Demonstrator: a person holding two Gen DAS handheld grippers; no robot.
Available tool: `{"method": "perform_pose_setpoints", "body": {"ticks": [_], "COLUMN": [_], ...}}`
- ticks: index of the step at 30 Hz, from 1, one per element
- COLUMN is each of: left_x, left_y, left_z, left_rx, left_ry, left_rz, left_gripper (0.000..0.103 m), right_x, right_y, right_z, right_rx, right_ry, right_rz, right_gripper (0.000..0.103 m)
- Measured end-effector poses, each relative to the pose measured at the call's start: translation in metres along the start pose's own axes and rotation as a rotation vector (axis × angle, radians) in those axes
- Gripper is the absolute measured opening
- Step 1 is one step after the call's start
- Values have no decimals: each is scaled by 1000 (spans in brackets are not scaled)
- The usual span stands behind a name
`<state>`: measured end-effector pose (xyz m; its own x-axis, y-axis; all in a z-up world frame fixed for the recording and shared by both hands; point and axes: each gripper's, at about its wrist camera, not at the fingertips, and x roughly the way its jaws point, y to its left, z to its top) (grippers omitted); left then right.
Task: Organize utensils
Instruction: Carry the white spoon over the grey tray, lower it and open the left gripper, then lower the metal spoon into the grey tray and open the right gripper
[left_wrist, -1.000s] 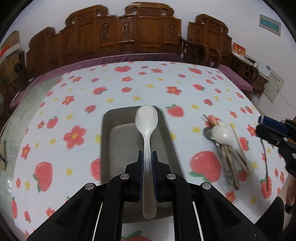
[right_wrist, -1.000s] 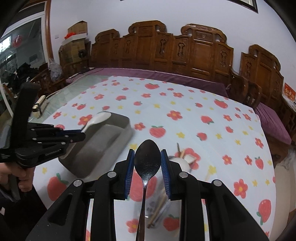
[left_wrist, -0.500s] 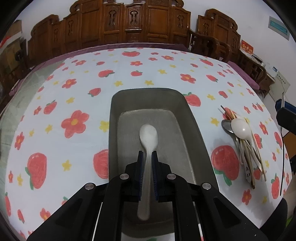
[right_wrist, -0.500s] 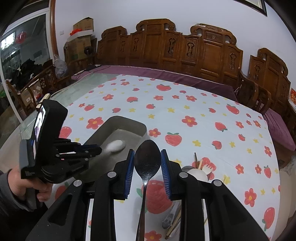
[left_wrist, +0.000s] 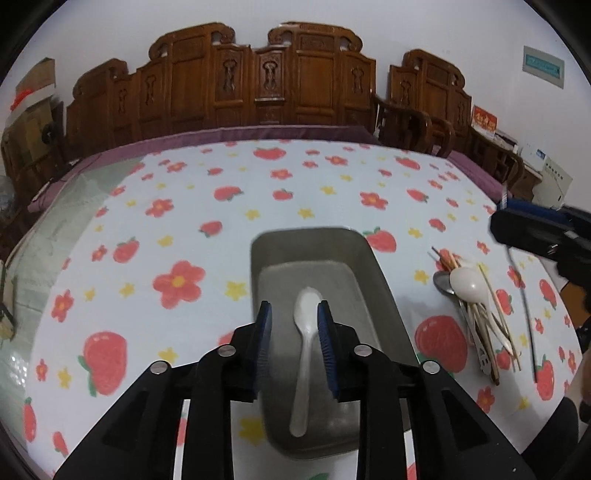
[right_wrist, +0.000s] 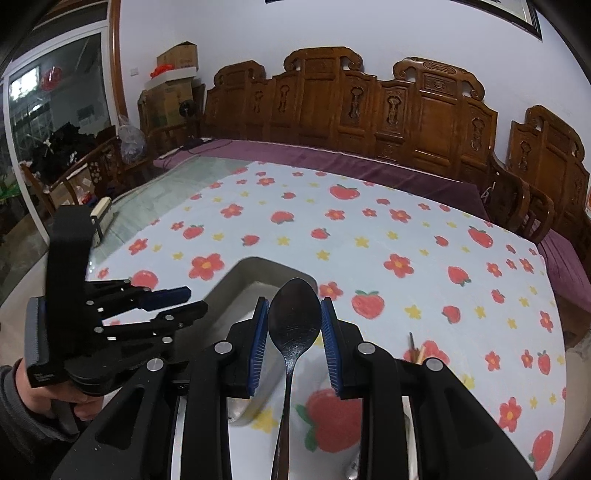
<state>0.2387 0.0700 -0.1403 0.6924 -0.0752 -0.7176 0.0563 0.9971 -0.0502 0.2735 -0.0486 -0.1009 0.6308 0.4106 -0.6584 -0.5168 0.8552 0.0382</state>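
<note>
Hovering over the metal tray (left_wrist: 373, 273), the left claw (left_wrist: 293, 325) is standing open, with the white spoon (left_wrist: 306, 332) lying loose inside. The right claw (right_wrist: 293, 332) is carrying a dark spoon (right_wrist: 293, 321), though its grip point is hidden. Next: lowering that in, then fetching from the pile (left_wrist: 476, 314) beyond on the surface (left_wrist: 184, 206).

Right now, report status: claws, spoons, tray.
Left claw open, white spoon lying in tray. Right claw carries dark metal spoon by tray edge. Utensil pile waits beside tray.
</note>
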Motion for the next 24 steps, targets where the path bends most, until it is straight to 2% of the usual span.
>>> {"method": "perform_pose_setpoints", "body": {"ticks": [6, 8, 10, 16, 24], "left_x": [-13, -16, -18, -23, -23], "left_y": [23, 30, 38, 58, 71], "left_z": [8, 8, 7, 6, 5], "left_rx": [1, -7, -23, -67, -102], "left_ry": [-30, -32, -39, -47, -47], "left_rz": [27, 34, 35, 50, 60], "left_gripper": [31, 36, 46, 60, 61], "right_x": [19, 27, 39, 70, 105], "right_y": [11, 15, 20, 31, 32], "right_z": [6, 8, 11, 15, -1], "right_rx": [24, 44, 69, 103, 126], "right_ry": [3, 6, 20, 48, 100], "right_rz": [23, 40, 62, 70, 38], "right_gripper": [31, 31, 31, 31, 31]}}
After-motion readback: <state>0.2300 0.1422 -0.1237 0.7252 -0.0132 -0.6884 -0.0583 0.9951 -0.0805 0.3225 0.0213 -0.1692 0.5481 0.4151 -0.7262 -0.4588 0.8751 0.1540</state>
